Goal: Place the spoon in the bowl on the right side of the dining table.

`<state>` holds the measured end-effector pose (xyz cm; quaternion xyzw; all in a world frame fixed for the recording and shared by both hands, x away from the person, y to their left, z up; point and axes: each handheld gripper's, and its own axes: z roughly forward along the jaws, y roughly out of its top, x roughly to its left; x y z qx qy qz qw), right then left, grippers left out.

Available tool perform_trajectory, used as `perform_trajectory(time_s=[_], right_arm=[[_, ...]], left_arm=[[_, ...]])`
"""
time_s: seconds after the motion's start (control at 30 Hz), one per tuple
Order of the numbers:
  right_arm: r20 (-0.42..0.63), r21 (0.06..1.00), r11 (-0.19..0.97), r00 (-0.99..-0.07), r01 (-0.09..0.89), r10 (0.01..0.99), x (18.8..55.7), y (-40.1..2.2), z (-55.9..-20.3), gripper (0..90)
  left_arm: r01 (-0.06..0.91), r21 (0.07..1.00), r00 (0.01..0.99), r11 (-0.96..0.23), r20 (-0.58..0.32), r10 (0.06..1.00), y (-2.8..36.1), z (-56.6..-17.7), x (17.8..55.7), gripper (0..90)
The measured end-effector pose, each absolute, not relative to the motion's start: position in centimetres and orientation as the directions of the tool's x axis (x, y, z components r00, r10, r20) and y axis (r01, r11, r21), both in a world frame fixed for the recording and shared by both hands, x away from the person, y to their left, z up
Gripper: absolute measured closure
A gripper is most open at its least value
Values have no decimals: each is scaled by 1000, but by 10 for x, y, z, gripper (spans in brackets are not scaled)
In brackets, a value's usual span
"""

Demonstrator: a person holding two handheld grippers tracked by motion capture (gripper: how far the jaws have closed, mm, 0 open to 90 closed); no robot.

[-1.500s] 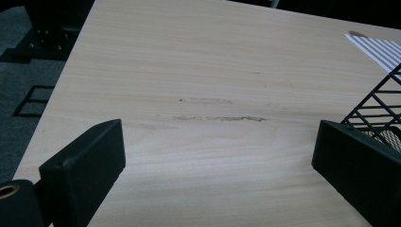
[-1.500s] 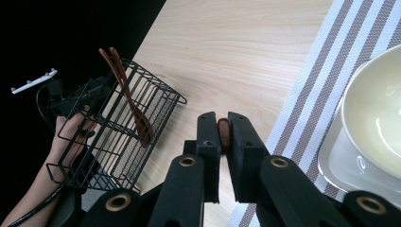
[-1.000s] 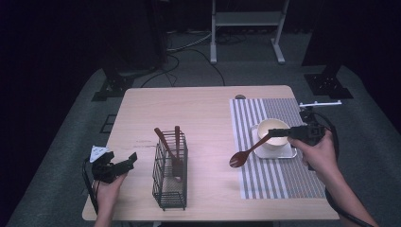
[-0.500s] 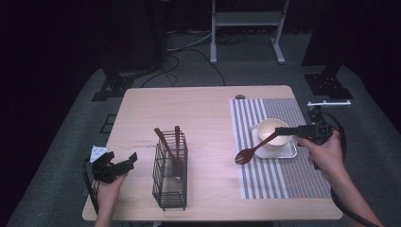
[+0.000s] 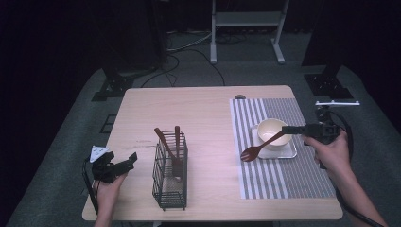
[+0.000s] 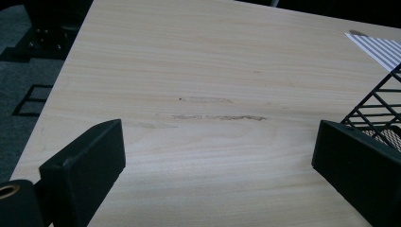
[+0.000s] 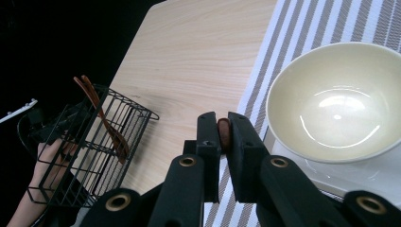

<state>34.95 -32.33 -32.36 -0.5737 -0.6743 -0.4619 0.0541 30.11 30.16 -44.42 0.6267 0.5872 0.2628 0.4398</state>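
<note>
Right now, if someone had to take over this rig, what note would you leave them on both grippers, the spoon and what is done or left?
Right gripper: shut on the handle of a wooden spoon, held level, with its head over the striped mat just beside the small tray that carries the cream bowl.
Left gripper: open, holding nothing, resting near the table's left edge beside the wire basket.
The basket holds two more wooden utensils, standing up.
Done: one spoon is in hand near the bowl.
Left, as it seems: set it down by or in the bowl, and perhaps deal with the other two.
</note>
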Motion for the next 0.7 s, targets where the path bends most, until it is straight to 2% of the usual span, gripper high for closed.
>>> perform_trajectory(time_s=[0.7], right_arm=[[605, 558, -140, -285, 818, 744, 351, -345, -329, 831]], left_arm=[[505, 860, 173, 74, -185, 967, 302, -444, 301, 26]])
